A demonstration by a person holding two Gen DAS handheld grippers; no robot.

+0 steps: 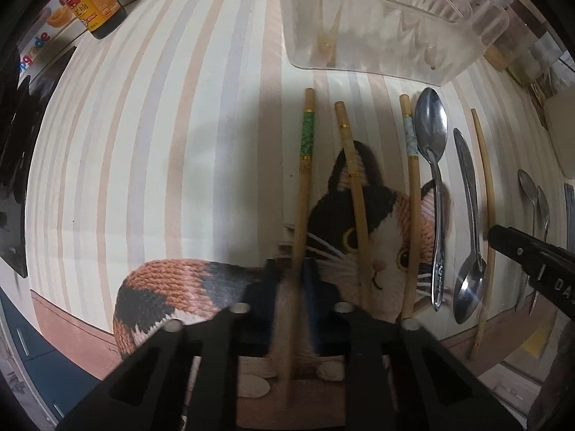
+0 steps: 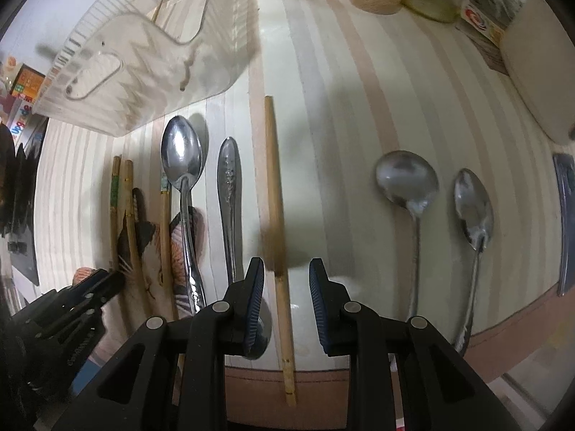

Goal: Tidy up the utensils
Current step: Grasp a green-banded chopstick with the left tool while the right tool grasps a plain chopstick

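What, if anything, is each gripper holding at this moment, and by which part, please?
The left gripper straddles the green-banded bamboo chopstick at its thin lower shaft; whether it clamps cannot be told. The right gripper is open around the plain bamboo chopstick, holding nothing.

Your left tool point(image 1: 294, 280) blurs the green-banded chopstick point(image 1: 305, 165) where it passes between the fingers, so you cannot tell whether they touch it. Beside that chopstick, the clear tray point(image 1: 377, 18) is cut off by the top edge. The right tool point(image 2: 286, 280) hides one spoon's bowl point(image 2: 264, 327).
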